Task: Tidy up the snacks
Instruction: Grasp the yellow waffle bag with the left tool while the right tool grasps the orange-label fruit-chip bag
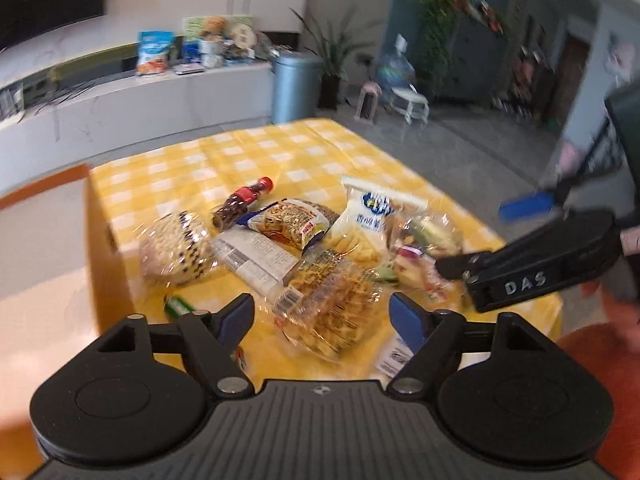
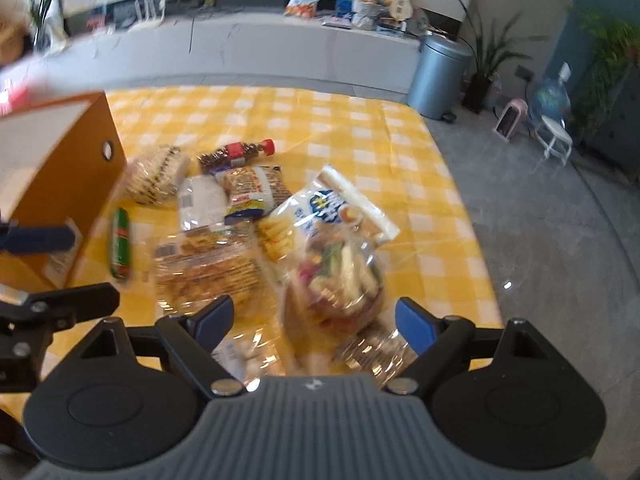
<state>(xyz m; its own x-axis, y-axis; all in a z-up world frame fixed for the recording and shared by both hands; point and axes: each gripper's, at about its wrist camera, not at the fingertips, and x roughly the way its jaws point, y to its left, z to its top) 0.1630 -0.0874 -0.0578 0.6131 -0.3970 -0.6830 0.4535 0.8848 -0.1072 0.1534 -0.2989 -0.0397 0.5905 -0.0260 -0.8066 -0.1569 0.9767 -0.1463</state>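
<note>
A heap of snacks lies on the yellow checked tablecloth (image 1: 248, 148). It holds a clear bag of biscuits (image 1: 328, 304), a white and blue chip bag (image 1: 366, 220), a small cola bottle with a red cap (image 1: 244, 200), a round wrapped bun (image 1: 176, 248), a clear bag of mixed food (image 2: 340, 276) and a green stick (image 2: 120, 244). My left gripper (image 1: 322, 316) is open and empty just above the biscuit bag. My right gripper (image 2: 316, 320) is open and empty above the mixed food bag; it also shows in the left wrist view (image 1: 520, 264).
An orange box (image 2: 68, 168) with a round hole stands at the table's left edge. Beyond the table are a white counter with packets (image 1: 156, 52), a blue bin (image 1: 296, 84) and potted plants. The floor lies to the right.
</note>
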